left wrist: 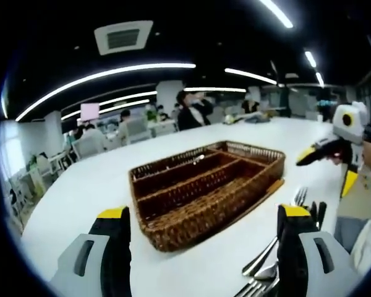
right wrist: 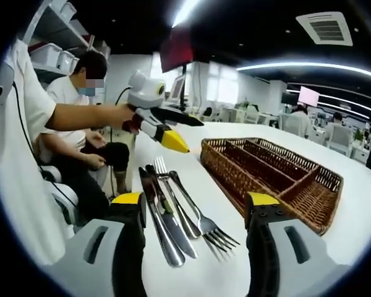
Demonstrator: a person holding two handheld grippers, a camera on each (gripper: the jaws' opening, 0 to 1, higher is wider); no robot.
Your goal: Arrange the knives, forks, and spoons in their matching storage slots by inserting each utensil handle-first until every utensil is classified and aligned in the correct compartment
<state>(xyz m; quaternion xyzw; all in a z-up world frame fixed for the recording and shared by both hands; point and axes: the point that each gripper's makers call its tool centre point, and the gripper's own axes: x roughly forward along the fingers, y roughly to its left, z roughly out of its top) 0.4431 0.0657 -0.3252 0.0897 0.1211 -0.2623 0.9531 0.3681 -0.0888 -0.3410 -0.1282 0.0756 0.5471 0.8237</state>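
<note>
A brown wicker tray (left wrist: 191, 230) with long compartments lies on the white table (left wrist: 86, 192); its compartments look bare. Beside it lies a loose bunch of utensils: knives (right wrist: 164, 232), a spoon (right wrist: 187, 224) and forks (right wrist: 205, 226), also at the lower right as utensils (left wrist: 266, 266). My left gripper (left wrist: 204, 212) hovers open in front of the tray. My right gripper (right wrist: 196, 198) is open just above the utensils, its jaws either side of them, holding nothing. The left gripper (right wrist: 191, 136) hangs open beyond the bunch, and the right gripper (left wrist: 326, 172) stands open right of the tray.
The wicker tray (right wrist: 226, 170) lies right of the utensils. A seated person (right wrist: 80, 124) is close to the table's edge, behind a sleeve (right wrist: 25, 154). Chairs (left wrist: 89, 145) and other people (left wrist: 191, 111) are at the far side. Bare table (right wrist: 358, 204) surrounds the tray.
</note>
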